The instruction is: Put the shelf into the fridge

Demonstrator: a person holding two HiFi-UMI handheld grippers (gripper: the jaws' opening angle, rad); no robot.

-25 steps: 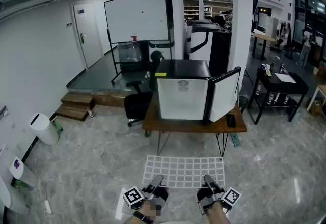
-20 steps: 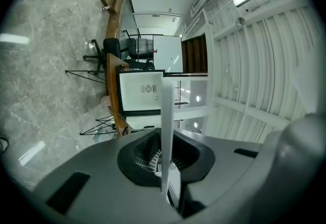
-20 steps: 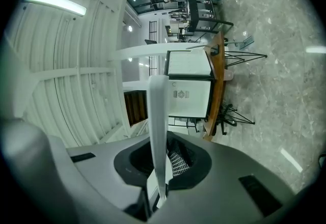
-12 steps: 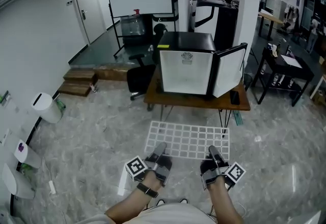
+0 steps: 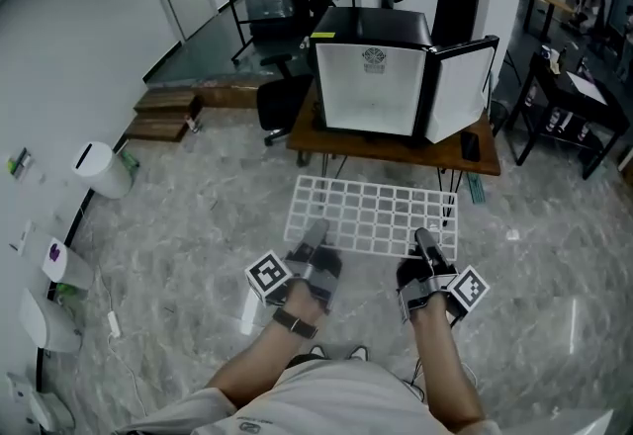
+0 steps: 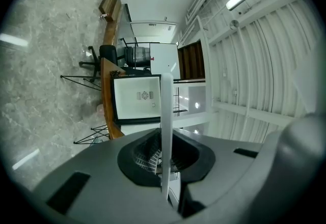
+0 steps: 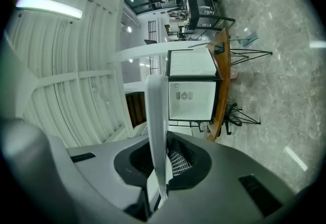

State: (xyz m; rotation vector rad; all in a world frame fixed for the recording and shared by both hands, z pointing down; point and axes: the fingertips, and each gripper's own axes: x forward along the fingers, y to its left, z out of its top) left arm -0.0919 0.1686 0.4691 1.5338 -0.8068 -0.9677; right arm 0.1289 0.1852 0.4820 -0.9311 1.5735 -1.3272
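Observation:
A white wire-grid shelf (image 5: 373, 216) is held flat in front of me, above the floor. My left gripper (image 5: 315, 233) is shut on its near left edge and my right gripper (image 5: 425, 242) is shut on its near right edge. In each gripper view the shelf (image 6: 166, 131) (image 7: 157, 131) shows edge-on as a white bar clamped between the jaws. The small fridge (image 5: 374, 87) stands ahead on a wooden table (image 5: 396, 148), its white inside showing and its door (image 5: 458, 90) swung open to the right.
A black office chair (image 5: 280, 102) stands left of the table. A dark side table (image 5: 574, 122) is at the right, wooden steps (image 5: 163, 112) at the left, a white bin (image 5: 99, 169) by the left wall. A dark object (image 5: 469, 146) lies on the table's right end.
The view has tilted down and closed in on the fridge. Both grippers and the shelf now sit higher in the head view, still clamped the same way.

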